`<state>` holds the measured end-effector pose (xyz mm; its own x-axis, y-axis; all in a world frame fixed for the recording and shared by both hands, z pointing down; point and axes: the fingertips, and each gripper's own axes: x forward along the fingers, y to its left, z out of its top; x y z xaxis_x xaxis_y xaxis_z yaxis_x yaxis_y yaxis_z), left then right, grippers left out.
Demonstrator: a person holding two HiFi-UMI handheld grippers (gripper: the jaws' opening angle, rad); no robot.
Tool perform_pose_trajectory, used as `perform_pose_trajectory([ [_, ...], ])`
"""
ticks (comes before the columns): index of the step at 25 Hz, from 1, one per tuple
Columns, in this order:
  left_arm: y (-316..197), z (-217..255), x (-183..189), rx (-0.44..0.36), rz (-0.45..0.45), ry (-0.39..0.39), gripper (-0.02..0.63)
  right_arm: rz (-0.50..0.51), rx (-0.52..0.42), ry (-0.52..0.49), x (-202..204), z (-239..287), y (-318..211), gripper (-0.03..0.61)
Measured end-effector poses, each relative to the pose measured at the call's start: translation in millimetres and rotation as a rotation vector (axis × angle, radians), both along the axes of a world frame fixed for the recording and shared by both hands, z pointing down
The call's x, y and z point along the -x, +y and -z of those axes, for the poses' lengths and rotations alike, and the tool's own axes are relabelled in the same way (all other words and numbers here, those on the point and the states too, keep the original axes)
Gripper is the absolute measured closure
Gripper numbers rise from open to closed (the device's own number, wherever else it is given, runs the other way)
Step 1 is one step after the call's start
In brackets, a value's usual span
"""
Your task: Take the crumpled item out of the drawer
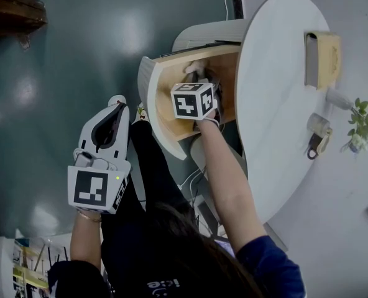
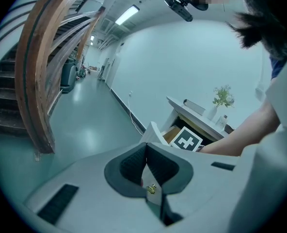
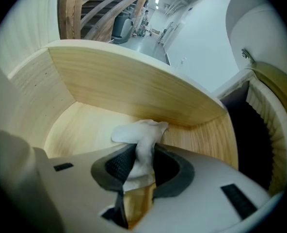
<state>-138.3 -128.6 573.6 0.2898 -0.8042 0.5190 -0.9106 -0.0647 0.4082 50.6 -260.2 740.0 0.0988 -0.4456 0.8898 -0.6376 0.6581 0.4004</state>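
From the head view I see my right gripper (image 1: 199,73) reaching down into the open wooden drawer (image 1: 161,73) under the round white table (image 1: 277,104), its marker cube facing up with a black-and-white square pattern and no lettering. My left gripper (image 1: 117,102) hangs over the dark floor, well apart from the drawer, and its cube carries a similar pattern. Pale letters show on the dark shirt (image 1: 162,283) at the bottom edge, possibly "ice", though they are too blurred to be sure. In the left gripper view the jaws of the left gripper (image 2: 146,152) sit pressed together with nothing between them; beyond them are the drawer (image 2: 170,132), a plant (image 2: 222,97) on the table and a wooden staircase (image 2: 37,81). In the right gripper view the right gripper (image 3: 142,161) is pinched narrow on the crumpled white wad (image 3: 141,132), which bulges out above the pads, inside the drawer (image 3: 134,81) near its curved front wall.
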Motion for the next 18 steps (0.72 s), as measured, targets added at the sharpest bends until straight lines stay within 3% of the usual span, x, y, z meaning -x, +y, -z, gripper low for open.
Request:
perform_pose_trajectory([
  [18, -3, 55, -8, -0.070, 0.011, -0.019, 0.609, 0.033, 0.073, -0.099, 23, 45, 52, 0.468],
])
